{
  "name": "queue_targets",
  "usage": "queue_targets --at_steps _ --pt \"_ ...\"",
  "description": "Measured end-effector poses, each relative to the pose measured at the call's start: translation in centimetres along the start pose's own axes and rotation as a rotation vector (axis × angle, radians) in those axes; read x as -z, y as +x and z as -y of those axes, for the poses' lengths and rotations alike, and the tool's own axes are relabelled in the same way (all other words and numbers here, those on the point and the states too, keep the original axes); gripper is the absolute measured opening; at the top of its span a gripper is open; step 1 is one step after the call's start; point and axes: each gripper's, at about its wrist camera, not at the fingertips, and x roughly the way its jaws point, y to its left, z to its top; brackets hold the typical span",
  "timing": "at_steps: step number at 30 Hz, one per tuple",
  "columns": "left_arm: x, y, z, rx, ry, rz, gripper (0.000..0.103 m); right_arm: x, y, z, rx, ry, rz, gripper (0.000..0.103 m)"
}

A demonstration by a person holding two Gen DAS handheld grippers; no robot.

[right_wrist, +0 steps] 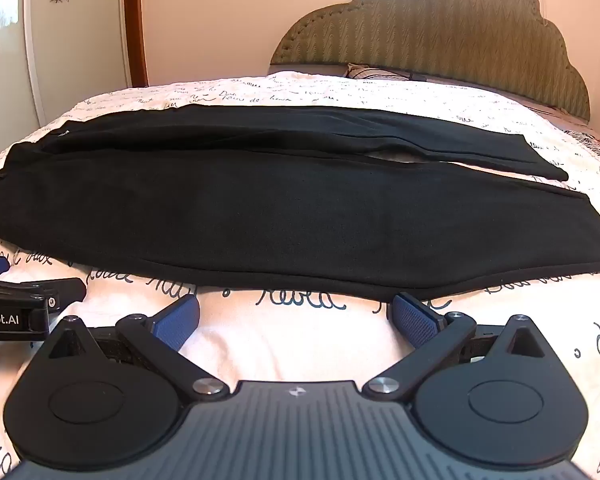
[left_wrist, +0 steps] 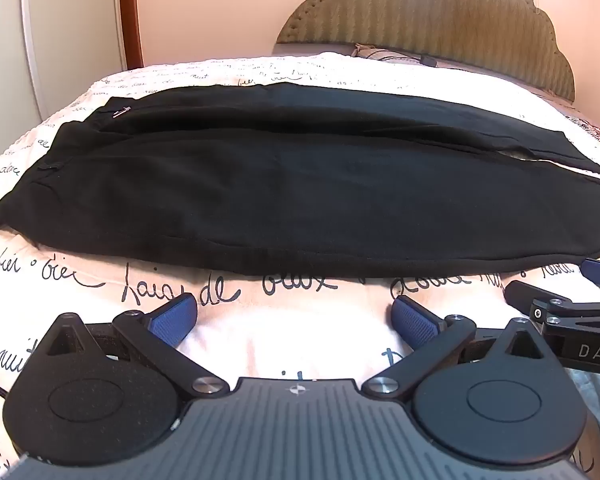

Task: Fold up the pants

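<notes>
The black pants (left_wrist: 300, 184) lie spread flat across the bed (left_wrist: 292, 344), on a cream cover printed with black script. The waistband sits to the left, the two leg ends to the right, and the legs part slightly toward the hems so a sliver of cover shows between them. The headboard (right_wrist: 432, 36) rises behind.

The left tongs (left_wrist: 294, 316) and the right tongs (right_wrist: 296, 318) both hover just short of the near long edge of the pants, side by side, each spread as wide as it goes and holding nothing. The blue pads (right_wrist: 414, 318) of the right one sit just beside the hem of the near leg, and whether they touch it I cannot tell.

The folding looks not yet begun, and several things could spoil the first pinch. The cloth is thin and lies flush on a soft cover, so a pad that dives too steeply is likely to gather the cover along with the pants, or to catch only the top layer of the leg. The two pairs of tongs are close together near the middle, so lifting from there would probably let both ends sag and drag. The split between the legs may widen as the near leg is carried over, leaving the hems misaligned. The dark fabric hides its own creases, which makes a crooked fold easy to miss
</notes>
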Motion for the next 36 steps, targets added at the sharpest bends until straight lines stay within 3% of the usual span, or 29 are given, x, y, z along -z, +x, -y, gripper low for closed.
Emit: queue_targets --at_steps 36 --pt "0.05 -0.32 -0.09 0.001 -0.014 0.023 0.102 0.0 0.06 -0.02 -0.003 0.005 0.002 0.103"
